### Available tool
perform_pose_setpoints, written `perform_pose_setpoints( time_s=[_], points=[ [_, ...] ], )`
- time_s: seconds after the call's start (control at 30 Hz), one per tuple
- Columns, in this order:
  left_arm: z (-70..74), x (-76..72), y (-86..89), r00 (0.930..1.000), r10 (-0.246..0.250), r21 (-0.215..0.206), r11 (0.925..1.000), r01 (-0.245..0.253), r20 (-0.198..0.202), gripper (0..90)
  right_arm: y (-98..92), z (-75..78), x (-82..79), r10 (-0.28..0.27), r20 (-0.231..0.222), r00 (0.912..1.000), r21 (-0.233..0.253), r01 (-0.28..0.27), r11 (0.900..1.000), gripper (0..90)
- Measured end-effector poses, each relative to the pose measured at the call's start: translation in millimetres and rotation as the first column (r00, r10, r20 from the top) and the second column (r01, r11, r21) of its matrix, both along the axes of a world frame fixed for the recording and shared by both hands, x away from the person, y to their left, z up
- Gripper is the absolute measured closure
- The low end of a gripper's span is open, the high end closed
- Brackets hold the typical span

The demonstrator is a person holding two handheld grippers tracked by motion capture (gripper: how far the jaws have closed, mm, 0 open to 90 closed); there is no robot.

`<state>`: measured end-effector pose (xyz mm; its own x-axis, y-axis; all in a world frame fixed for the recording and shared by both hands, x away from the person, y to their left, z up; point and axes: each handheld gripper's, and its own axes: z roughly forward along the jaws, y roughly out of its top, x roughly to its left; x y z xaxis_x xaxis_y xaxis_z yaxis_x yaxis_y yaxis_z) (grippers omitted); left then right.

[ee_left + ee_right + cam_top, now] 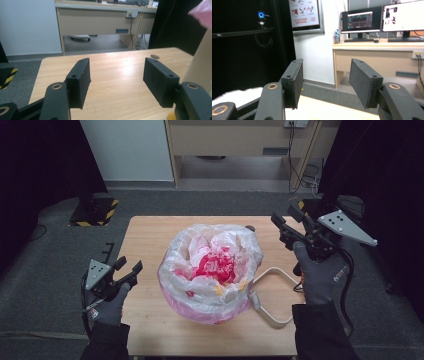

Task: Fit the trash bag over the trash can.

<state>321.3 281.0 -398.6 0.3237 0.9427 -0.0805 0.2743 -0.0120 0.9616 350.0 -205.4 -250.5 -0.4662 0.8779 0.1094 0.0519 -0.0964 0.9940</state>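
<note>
A bin lined with a translucent white and pink plastic bag (212,270) stands in the middle of the wooden table (150,320); red and pink waste fills its inside. My left gripper (131,266) hovers at the table's left edge, open and empty, well left of the bag. In the left gripper view its jaws (116,80) stand apart over bare tabletop, with a pink corner of the bag (202,11) at the upper right. My right gripper (284,224) is raised right of the bag, open and empty. Its jaws (325,82) point toward a desk beyond.
A cream loop handle (275,295) lies on the table right of the bin. A small dark disc (155,56) sits near the table's far edge. Beyond the table are grey carpet, a desk with monitors (382,20) and dark curtains.
</note>
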Motion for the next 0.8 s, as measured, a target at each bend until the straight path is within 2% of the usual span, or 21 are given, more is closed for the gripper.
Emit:
perform_pose_setpoints(
  time_s=[0.13, 0.2, 0.23, 0.37, 0.47, 0.67, 0.73, 0.8],
  points=[
    [-12.2, -2.4, 0.0, 0.9994, -0.009, 0.035, 0.9993, 0.010, -0.034, 36.3, -11.9, -19.2, 3.0, -0.014, -0.042, 0.9990, -0.001, 0.014, 1.000, 43.6],
    [-24.2, -5.9, 4.1, 0.9979, 0.003, 0.072, 0.9974, 0.002, -0.065, 34.2, -21.1, -35.0, 5.8, -0.033, -0.074, 0.9967, -0.007, 0.032, 0.999, 43.6],
    [-24.2, -5.9, 4.1, 0.9979, 0.003, 0.072, 0.9974, 0.002, -0.065, 33.7, -21.1, -35.0, 5.8, -0.033, -0.074, 0.9967, -0.007, 0.032, 0.999, 43.6],
    [-40.4, -10.5, 12.7, 0.9936, 0.017, 0.088, 0.9961, -0.007, -0.112, 32.7, -36.0, -69.0, 10.9, -0.063, -0.146, 0.9873, -0.022, 0.061, 0.998, 43.5],
    [-45.5, -11.5, 14.4, 0.9919, 0.018, 0.101, 0.9948, -0.006, -0.125, 31.7, -39.2, -90.5, 14.8, -0.060, -0.189, 0.9802, -0.043, 0.053, 0.998, 43.2],
    [-58.4, -7.2, 14.5, 0.9850, 0.001, 0.117, 0.9929, 0.020, -0.173, 30.0, -35.4, -135.8, 20.9, -0.038, -0.284, 0.9581, -0.073, 0.018, 0.997, 42.5],
    [-61.9, -5.8, 15.0, 0.9825, -0.007, 0.098, 0.9948, 0.026, -0.186, 29.6, -33.4, -149.2, 21.6, -0.031, -0.317, 0.9478, -0.093, 0.001, 0.996, 42.4],
    [-64.2, -4.8, 15.7, 0.9807, -0.005, 0.097, 0.9949, 0.024, -0.196, 29.4, -33.2, -161.4, 22.1, -0.029, -0.342, 0.9391, -0.106, -0.008, 0.994, 42.3]
  ],
)
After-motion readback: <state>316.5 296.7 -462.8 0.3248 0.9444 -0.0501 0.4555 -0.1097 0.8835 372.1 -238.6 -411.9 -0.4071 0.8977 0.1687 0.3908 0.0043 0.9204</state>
